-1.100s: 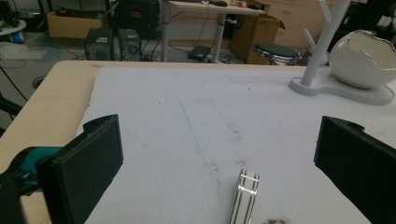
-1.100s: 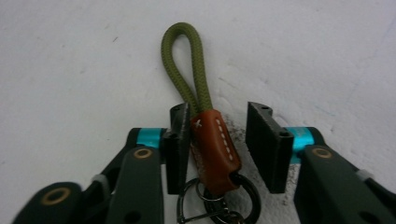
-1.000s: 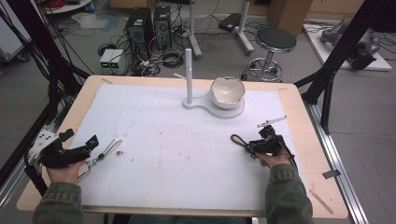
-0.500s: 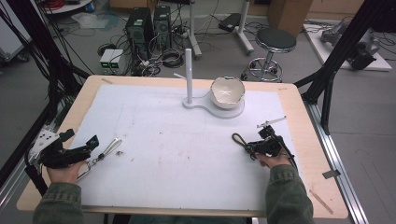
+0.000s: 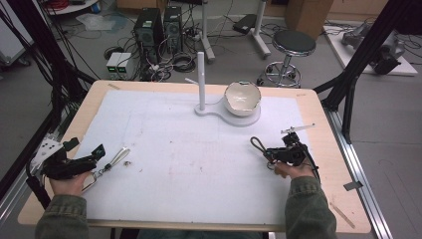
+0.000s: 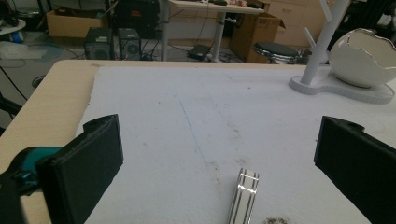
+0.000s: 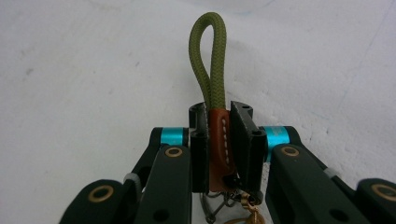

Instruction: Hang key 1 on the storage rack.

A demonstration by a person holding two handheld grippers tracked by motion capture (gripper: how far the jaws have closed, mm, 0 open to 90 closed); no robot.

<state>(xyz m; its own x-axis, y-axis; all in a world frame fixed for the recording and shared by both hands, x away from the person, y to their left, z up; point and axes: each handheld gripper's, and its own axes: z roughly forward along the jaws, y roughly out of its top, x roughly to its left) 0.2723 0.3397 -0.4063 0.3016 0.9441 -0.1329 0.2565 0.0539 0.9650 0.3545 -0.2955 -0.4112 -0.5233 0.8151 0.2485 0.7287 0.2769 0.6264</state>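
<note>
My right gripper point(image 7: 219, 122) is shut on the brown stitched leather tab point(image 7: 218, 140) of a key strap. The strap's olive cord loop point(image 7: 208, 56) sticks out past the jaws, just above the white mat. The high view shows that gripper point(image 5: 278, 153) at the mat's right side with the loop point(image 5: 257, 144) pointing left. My left gripper point(image 6: 217, 144) stands wide open, and a silver metal clip point(image 6: 244, 195) lies on the mat between its jaws. In the high view the left gripper point(image 5: 98, 162) sits at the mat's left edge beside the clip point(image 5: 116, 157).
A white stand point(image 5: 234, 117) with an upright post point(image 5: 201, 79) and a cracked-egg-shaped white bowl point(image 5: 242, 98) sits at the back of the mat. A thin metal rod point(image 5: 297, 129) lies by the right gripper. A small dark speck point(image 5: 128, 163) lies near the clip.
</note>
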